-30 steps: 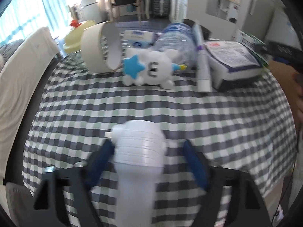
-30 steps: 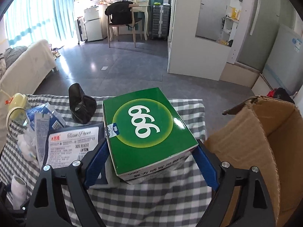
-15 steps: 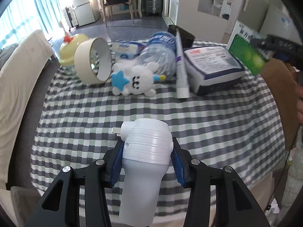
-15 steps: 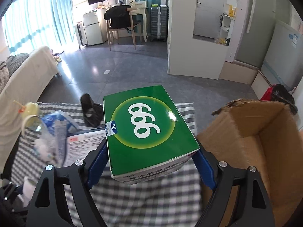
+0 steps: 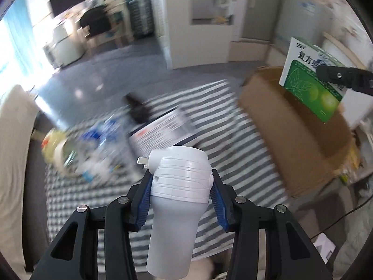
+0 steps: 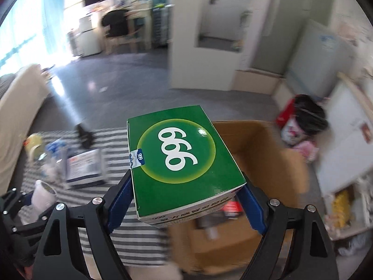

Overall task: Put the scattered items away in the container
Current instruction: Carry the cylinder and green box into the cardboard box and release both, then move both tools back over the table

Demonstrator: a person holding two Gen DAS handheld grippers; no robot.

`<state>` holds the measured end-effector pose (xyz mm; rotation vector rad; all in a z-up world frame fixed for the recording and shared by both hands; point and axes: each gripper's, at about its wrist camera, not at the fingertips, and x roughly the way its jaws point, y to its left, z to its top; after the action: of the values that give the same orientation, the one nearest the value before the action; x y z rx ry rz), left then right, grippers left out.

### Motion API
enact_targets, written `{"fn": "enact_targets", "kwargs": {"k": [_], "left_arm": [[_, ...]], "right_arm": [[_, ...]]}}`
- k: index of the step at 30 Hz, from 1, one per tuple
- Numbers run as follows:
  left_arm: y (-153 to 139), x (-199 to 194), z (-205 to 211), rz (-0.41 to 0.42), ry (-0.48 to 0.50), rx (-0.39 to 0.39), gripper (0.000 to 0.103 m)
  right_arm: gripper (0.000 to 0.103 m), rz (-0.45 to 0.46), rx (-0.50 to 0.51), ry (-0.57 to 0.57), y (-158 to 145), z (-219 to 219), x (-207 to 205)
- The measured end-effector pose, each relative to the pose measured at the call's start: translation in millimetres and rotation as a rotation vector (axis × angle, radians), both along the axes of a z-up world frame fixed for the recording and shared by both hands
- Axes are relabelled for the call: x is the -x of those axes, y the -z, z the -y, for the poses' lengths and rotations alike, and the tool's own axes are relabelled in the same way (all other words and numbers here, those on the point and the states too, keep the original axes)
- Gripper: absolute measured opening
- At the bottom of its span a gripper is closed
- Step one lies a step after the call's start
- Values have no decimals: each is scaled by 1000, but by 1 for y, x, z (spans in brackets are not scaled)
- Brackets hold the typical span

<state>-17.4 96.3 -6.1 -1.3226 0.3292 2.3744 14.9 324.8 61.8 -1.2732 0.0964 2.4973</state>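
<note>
Green box (image 6: 184, 163) lengthwise in right gripper (image 6: 186, 200); left gripper (image 5: 180, 196) pinches white bottle (image 5: 177, 200).

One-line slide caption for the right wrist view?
Right gripper holds green 999 medicine box above open cardboard box.

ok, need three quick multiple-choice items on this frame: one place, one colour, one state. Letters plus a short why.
1. Where is the green box?
A. on the tablecloth
B. above the cardboard box
C. on the floor

2. What colour are the pads on the right gripper fingers?
A. red
B. yellow
C. blue

3. What is the left gripper doing?
A. empty
B. clamping a white appliance
C. pressing the tablecloth

B: it hangs over the open carton.
C: blue pads flank the box.
B: the pads press on its ribbed body.
</note>
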Motion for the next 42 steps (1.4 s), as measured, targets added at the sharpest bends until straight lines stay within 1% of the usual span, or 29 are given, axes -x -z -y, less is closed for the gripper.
{"fn": "enact_targets", "kwargs": {"k": [4, 6, 8, 11, 13, 16, 18, 19, 20, 21, 23, 24, 26, 29, 33, 35, 37, 40, 42], "left_arm": [[-27, -5, -68, -30, 135, -33, 47], [-37, -5, -99, -34, 197, -49, 47], [-40, -2, -128, -21, 241, -60, 47], [-32, 10, -173, 1, 260, -29, 47], [-21, 18, -199, 21, 276, 1, 47], [-3, 32, -222, 59, 261, 4, 47], [9, 37, -231, 76, 256, 30, 51], [13, 38, -235, 83, 257, 48, 56], [16, 40, -238, 80, 255, 71, 71], [17, 41, -239, 63, 244, 90, 86], [16, 43, -237, 31, 241, 88, 99], [13, 44, -235, 26, 246, 77, 100], [8, 47, -229, 30, 250, 63, 101], [0, 50, -219, 39, 254, 66, 101], [-18, 44, -191, -6, 231, 99, 101], [-25, 46, -168, -21, 219, 121, 101], [-30, 48, -140, -18, 183, 127, 102], [-31, 52, -90, 4, 114, 140, 103], [-29, 53, -59, 4, 61, 152, 103]], "right_arm": [[84, -9, -11, 124, -8, -51, -31], [84, 4, 7, 164, -3, -73, -41], [84, 36, 21, 191, 7, -90, -45], [84, 102, 41, 209, 28, -110, -39], [84, 147, 53, 213, 46, -120, -32], [85, 180, 85, 220, 67, -134, -25], [86, 206, 113, 218, 81, -140, -22], [86, 220, 116, 221, 87, -141, -20], [86, 235, 111, 224, 91, -142, -20], [86, 249, 103, 227, 95, -143, -20], [86, 257, 105, 226, 99, -144, -22], [86, 256, 108, 228, 99, -145, -23], [86, 249, 107, 236, 94, -146, -25], [86, 238, 122, 239, 83, -144, -28], [86, 217, 109, 201, 59, -123, -31], [86, 206, 104, 170, 48, -107, -28], [86, 196, 89, 136, 38, -89, -23], [86, 176, 68, 67, 24, -55, -11], [86, 166, 64, 15, 20, -30, -1]]}}
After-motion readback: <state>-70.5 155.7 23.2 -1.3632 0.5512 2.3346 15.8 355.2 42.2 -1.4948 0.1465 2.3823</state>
